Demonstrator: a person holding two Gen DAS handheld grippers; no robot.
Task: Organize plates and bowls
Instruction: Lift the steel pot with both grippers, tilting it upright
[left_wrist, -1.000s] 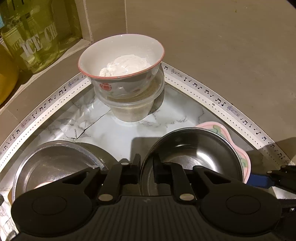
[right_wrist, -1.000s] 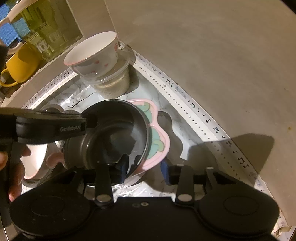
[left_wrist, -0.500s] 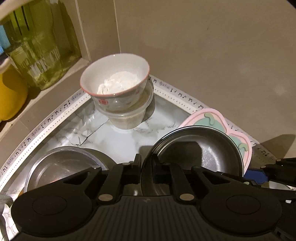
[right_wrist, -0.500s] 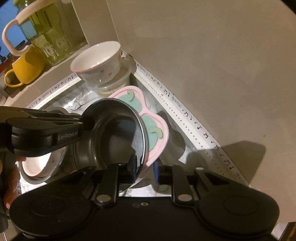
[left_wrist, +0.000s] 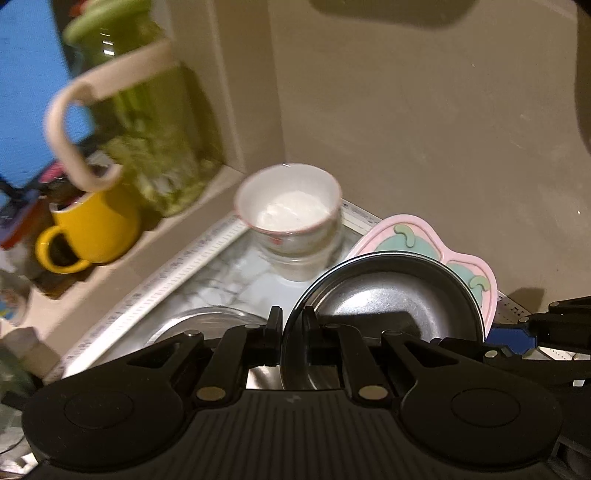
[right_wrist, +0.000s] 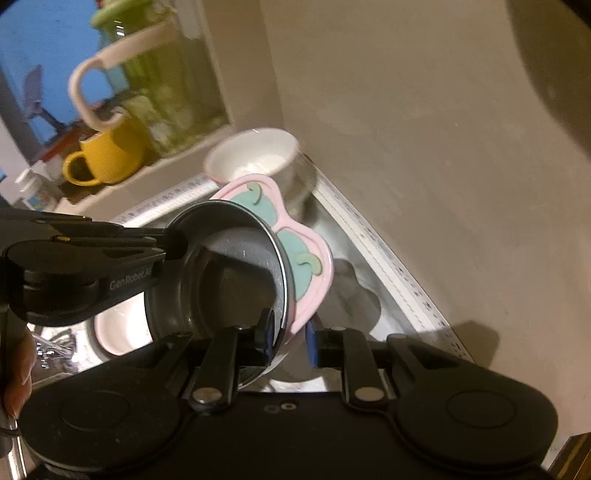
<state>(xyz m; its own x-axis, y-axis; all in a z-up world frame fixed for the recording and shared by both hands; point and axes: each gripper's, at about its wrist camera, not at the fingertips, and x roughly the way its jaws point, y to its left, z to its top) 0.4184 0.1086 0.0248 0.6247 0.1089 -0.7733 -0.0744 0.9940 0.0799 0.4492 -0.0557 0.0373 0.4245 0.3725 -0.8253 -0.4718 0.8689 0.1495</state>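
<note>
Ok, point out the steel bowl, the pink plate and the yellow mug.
Round steel bowl (left_wrist: 388, 295), left wrist view, inner wall.
Pink plate with green shapes (right_wrist: 321, 273), right wrist view, raised rim.
Yellow ceramic mug (left_wrist: 99, 225), left wrist view, side.

Both wrist views look closely toward the wall corner, sharing the steel bowl (left_wrist: 388, 295) (right_wrist: 229, 266).

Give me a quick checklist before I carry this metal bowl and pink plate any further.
1. Left gripper clamped on metal bowl rim: ok.
2. Right gripper closed over bowl rim and pink plate together: ok.
3. Bowl level: not ok, tilted steeply.
4. Plate seated under bowl: not ok, tilted against it.
5. Clear of white bowl stacked behind: cannot tell, views blurred.
6. Drop spot free: cannot tell.
</note>
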